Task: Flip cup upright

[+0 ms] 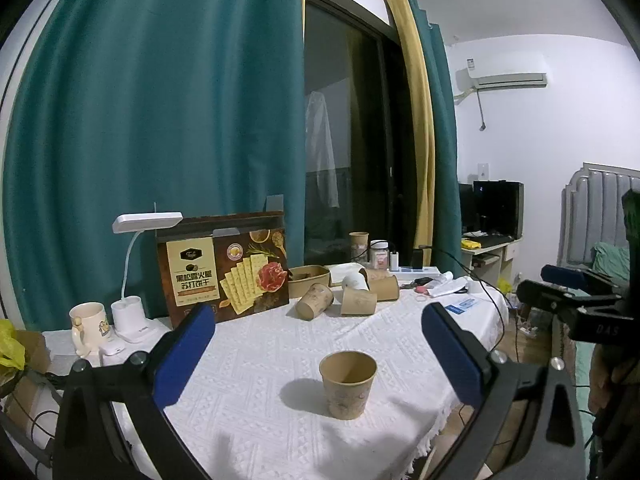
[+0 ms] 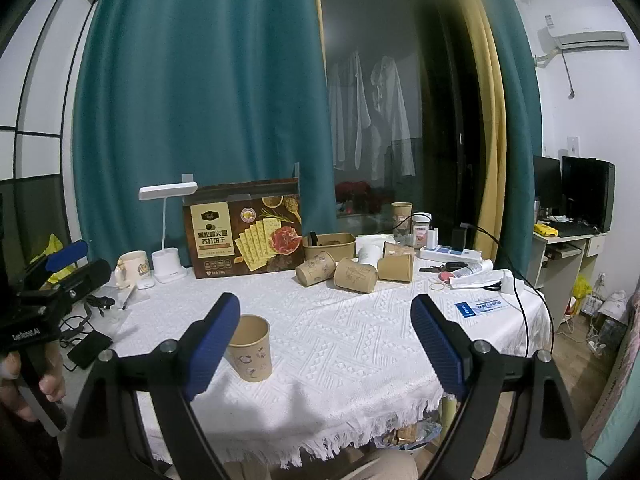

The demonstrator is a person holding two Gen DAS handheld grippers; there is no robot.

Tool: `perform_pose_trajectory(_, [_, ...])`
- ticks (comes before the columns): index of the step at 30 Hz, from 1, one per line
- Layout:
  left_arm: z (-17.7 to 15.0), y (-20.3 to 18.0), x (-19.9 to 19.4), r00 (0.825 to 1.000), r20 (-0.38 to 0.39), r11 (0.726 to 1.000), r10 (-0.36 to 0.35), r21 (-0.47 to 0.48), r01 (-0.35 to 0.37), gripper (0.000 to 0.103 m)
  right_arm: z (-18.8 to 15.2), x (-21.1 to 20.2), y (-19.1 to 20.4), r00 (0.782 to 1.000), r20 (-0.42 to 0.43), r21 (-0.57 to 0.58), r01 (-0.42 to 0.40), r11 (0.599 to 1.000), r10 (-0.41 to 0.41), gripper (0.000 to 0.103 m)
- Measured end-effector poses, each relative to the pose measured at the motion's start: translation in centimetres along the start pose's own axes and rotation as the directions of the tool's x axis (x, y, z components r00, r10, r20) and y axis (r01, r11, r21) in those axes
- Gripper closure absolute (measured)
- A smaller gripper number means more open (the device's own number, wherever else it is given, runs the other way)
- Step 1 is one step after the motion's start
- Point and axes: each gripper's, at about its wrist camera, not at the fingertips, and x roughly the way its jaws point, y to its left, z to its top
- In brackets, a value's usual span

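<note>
A brown paper cup (image 1: 348, 384) stands upright, mouth up, on the white tablecloth (image 1: 256, 360) near the front edge. My left gripper (image 1: 316, 344) is open and empty, its blue pads either side of the cup and held back from it. In the right wrist view the same cup (image 2: 250, 348) stands just behind the left blue pad (image 2: 212, 344). My right gripper (image 2: 326, 340) is open and empty above the cloth, to the right of the cup. Three paper cups (image 2: 354, 272) lie on their sides at the back.
A cracker box (image 2: 244, 232), a white desk lamp (image 2: 168, 232), a mug (image 2: 132, 268) and a brown bowl (image 2: 330, 244) stand along the back. A power strip (image 2: 450, 254), keys and a cable lie at the right. The fringed cloth edge (image 2: 320, 444) is close.
</note>
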Motion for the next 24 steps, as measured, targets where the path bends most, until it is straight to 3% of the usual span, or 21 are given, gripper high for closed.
perform_pose_trajectory(24, [-0.01, 0.00, 0.04, 1.000, -0.005, 1.000, -0.001, 0.000, 0.001, 0.000, -0.12, 0.02, -0.11, 1.000, 0.002, -0.003, 0.000, 1.000, 0.000, 0.017])
